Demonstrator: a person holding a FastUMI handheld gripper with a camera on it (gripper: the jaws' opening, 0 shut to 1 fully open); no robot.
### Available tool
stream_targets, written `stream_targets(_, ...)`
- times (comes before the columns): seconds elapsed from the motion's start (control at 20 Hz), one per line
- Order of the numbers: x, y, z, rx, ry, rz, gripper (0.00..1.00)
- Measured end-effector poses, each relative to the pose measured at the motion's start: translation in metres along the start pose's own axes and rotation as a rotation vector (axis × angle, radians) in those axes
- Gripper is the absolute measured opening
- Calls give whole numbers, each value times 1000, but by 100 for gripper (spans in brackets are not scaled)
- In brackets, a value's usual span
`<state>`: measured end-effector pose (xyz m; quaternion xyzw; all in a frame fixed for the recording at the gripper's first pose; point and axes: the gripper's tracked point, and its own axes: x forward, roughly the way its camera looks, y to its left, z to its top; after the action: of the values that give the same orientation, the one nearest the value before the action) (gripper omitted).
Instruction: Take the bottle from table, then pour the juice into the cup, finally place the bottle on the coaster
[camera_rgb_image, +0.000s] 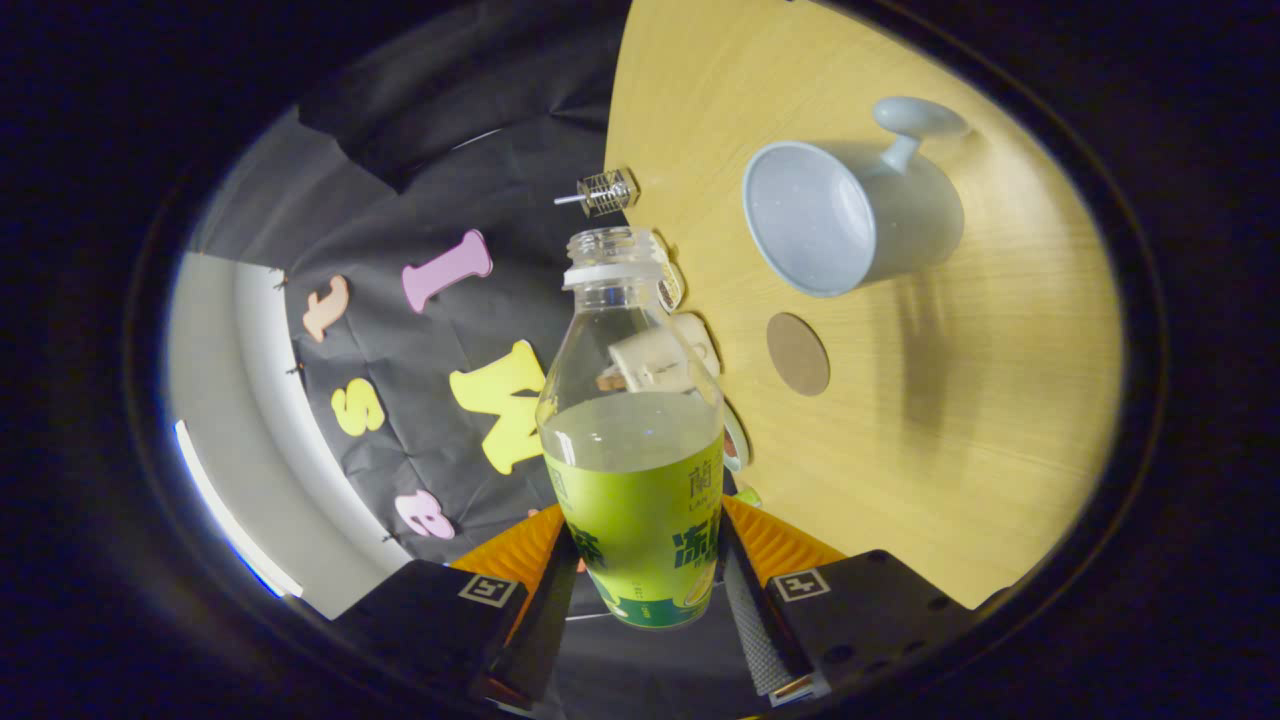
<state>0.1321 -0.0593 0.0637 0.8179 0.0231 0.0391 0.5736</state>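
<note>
A clear uncapped bottle (633, 430) with a green label and pale juice sits between my fingers, and my gripper (645, 565) is shut on its labelled lower part. The whole view is rolled, so the wooden table (980, 420) stands to the right of the bottle. On that table a pale blue-grey cup (845, 215) with a handle shows its open mouth, beyond and to the right of the bottle's neck. A round brown coaster (797, 353) lies on the table between the cup and the bottle, nearer than the cup.
A small wire-caged metal object (605, 192) sits at the table's edge just beyond the bottle's mouth. Some small pale items (665, 355) lie along that edge behind the bottle. The black cloth wall (400, 400) fills the left side.
</note>
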Motion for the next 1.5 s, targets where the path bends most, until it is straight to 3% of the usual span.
stream_targets(0.2,-4,-7,-3,-250,-16,-45,77)
stream_targets(0.45,-4,-3,-9,-650,-34,-79,77)
stream_targets(0.7,-5,-5,1,-1194,-79,-291,78)
stream_targets(0.95,10,12,8,-1571,-140,-394,78)
stream_targets(1.25,51,14,10,-1748,-152,-420,79)
stream_targets(1.5,78,-2,20,-1743,-152,-383,79)
